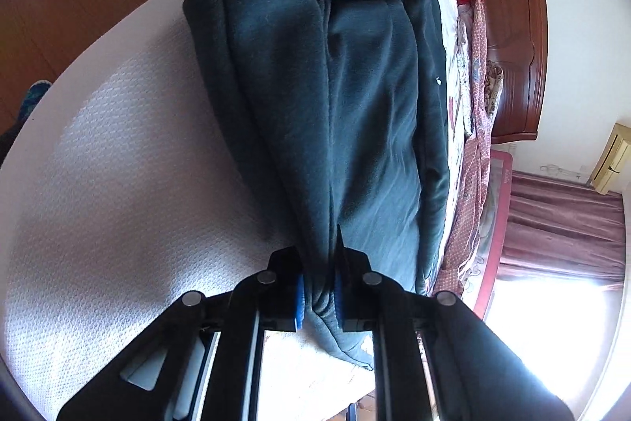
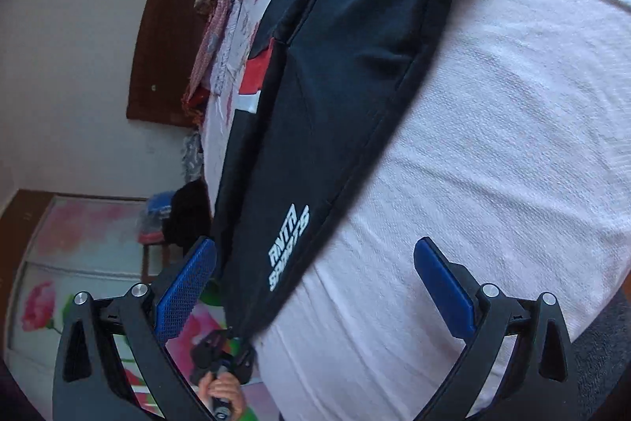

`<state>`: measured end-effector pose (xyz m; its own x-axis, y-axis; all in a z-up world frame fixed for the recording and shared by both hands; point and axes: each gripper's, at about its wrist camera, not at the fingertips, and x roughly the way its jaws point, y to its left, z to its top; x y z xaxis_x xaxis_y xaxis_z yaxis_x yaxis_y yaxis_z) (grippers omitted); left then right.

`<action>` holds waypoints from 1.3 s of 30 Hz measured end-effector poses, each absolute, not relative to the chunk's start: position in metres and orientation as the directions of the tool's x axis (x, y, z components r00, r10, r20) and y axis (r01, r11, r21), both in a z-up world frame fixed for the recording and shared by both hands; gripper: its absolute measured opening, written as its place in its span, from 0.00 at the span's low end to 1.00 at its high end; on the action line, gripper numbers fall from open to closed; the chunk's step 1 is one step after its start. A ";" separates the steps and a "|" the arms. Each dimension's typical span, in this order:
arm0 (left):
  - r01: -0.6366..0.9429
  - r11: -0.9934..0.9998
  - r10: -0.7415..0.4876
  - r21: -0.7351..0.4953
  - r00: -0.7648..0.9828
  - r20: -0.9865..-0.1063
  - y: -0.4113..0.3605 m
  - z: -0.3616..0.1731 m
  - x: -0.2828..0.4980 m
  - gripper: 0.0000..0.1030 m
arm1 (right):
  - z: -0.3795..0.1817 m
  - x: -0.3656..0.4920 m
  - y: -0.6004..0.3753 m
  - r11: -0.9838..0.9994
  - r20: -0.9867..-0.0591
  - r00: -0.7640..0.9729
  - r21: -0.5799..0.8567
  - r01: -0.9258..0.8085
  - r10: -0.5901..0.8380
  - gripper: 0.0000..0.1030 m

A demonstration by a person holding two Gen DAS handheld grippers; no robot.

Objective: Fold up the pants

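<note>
Dark green-black pants (image 1: pixel 335 97) lie on a white mattress (image 1: pixel 118 164), waistband at the far end. My left gripper (image 1: pixel 319 290) is shut on a bunched end of the pants, held between its blue pads. In the right wrist view the pants (image 2: pixel 335 105) stretch from the far end to the other gripper (image 2: pixel 224 358), seen small at the bottom with a hand on it. White lettering (image 2: pixel 288 247) marks the cloth. My right gripper (image 2: pixel 315 287) is wide open with the pants' edge between its fingers, touching neither pad.
Red patterned bedding (image 1: pixel 477 113) is piled along the mattress's far side. A wooden headboard (image 1: pixel 512 26) and curtains (image 1: pixel 564 227) stand behind. A dark wooden door (image 2: pixel 165 38) and floral panels (image 2: pixel 79 263) show beyond the bed.
</note>
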<state>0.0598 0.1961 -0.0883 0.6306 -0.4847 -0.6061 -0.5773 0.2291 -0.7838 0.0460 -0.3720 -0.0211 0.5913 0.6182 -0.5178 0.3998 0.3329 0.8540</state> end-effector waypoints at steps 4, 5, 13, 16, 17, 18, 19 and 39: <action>-0.572 0.240 -0.480 -0.785 0.633 -0.608 0.193 -0.089 0.056 0.11 | -0.028 0.061 -0.372 0.288 -0.509 0.609 0.856 0.429 0.608 0.89; -0.571 0.240 -0.479 -0.785 0.633 -0.608 0.192 -0.090 0.056 0.11 | -0.029 0.064 -0.369 0.265 -0.496 0.619 0.863 0.430 0.609 0.83; -0.558 0.234 -0.489 -0.796 0.640 -0.593 0.192 -0.091 0.053 0.12 | -0.019 0.086 -0.348 0.351 -0.593 0.605 0.804 0.479 0.532 0.66; -0.549 0.230 -0.487 -0.803 0.650 -0.584 0.191 -0.091 0.052 0.11 | -0.020 0.089 -0.338 0.446 -0.644 0.582 0.764 0.466 0.496 0.07; -0.542 0.226 -0.486 -0.809 0.658 -0.576 0.191 -0.090 0.053 0.10 | -0.020 0.089 -0.338 0.465 -0.651 0.578 0.758 0.458 0.492 0.06; -0.537 0.219 -0.485 -0.814 0.664 -0.569 0.190 -0.089 0.051 0.10 | -0.018 0.091 -0.337 0.494 -0.660 0.575 0.748 0.443 0.484 0.05; -0.534 0.216 -0.484 -0.817 0.669 -0.565 0.190 -0.088 0.050 0.10 | -0.015 0.090 -0.338 0.509 -0.658 0.578 0.748 0.426 0.483 0.05; -0.380 0.256 -0.426 -0.889 0.781 -0.456 0.154 -0.008 -0.083 0.06 | 0.022 -0.028 -0.401 0.563 -0.585 0.531 0.795 0.226 0.613 0.05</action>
